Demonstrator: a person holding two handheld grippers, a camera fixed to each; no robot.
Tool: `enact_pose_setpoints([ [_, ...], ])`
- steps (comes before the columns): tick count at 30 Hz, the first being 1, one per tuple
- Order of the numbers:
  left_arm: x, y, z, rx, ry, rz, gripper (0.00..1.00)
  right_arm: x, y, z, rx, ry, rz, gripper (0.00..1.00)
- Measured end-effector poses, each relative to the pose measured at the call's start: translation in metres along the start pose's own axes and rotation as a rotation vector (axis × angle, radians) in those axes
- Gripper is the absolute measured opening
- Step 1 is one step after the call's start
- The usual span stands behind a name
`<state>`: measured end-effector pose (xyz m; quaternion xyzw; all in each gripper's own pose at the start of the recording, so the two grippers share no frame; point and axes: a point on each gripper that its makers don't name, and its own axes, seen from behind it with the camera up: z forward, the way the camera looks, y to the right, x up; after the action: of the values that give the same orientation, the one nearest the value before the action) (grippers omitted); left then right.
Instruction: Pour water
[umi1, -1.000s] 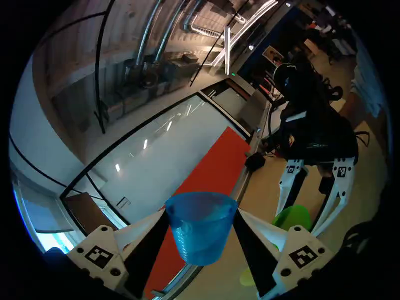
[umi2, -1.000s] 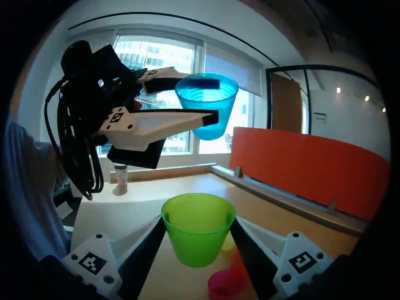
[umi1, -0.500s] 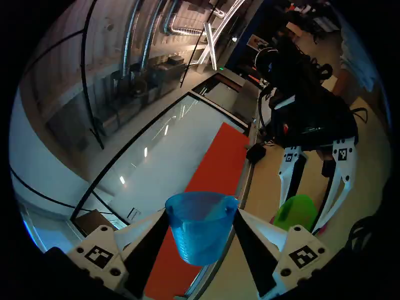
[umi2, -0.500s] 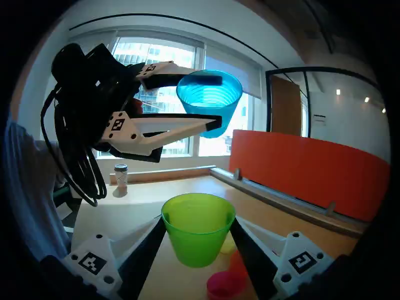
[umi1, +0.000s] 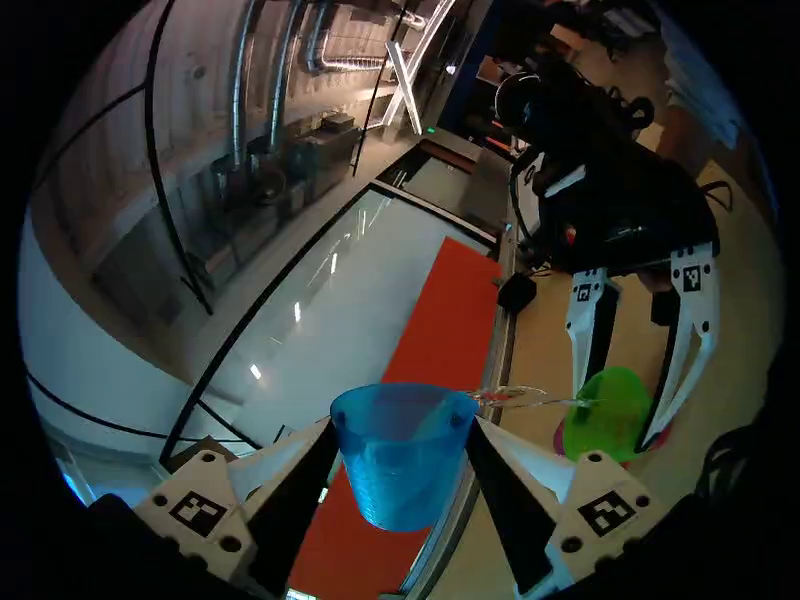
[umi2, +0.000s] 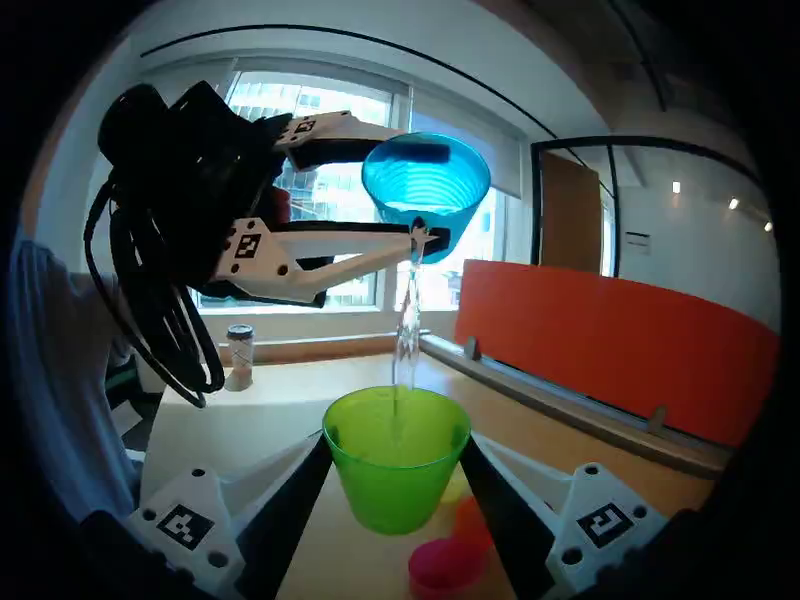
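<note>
The left gripper (umi1: 400, 445), held high with jaws clamping a tilted blue cup (umi2: 428, 180), streams water (umi2: 405, 330) down into the upright green cup (umi1: 605, 412) clamped by the right gripper (umi2: 397, 452) jaws below.

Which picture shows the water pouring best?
The right gripper view. There the water falls as a clear stream from the tilted blue cup down into the green cup. The left gripper view shows it as a thin, faint line leaving the blue cup's rim toward the green cup.
</note>
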<state>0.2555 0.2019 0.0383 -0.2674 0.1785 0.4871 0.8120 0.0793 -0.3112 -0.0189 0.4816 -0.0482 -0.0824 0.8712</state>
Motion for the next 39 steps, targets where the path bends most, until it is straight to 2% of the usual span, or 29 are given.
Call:
enact_pose_setpoints([
  [24,0.006,-0.007,-0.006,0.032,-0.002,0.151,0.86,0.003,0.005,-0.002,-0.008,0.006,-0.007,0.90],
  [39,0.013,-0.021,-0.005,0.056,0.005,0.221,0.86,0.009,0.006,-0.003,-0.013,0.017,-0.009,0.90],
])
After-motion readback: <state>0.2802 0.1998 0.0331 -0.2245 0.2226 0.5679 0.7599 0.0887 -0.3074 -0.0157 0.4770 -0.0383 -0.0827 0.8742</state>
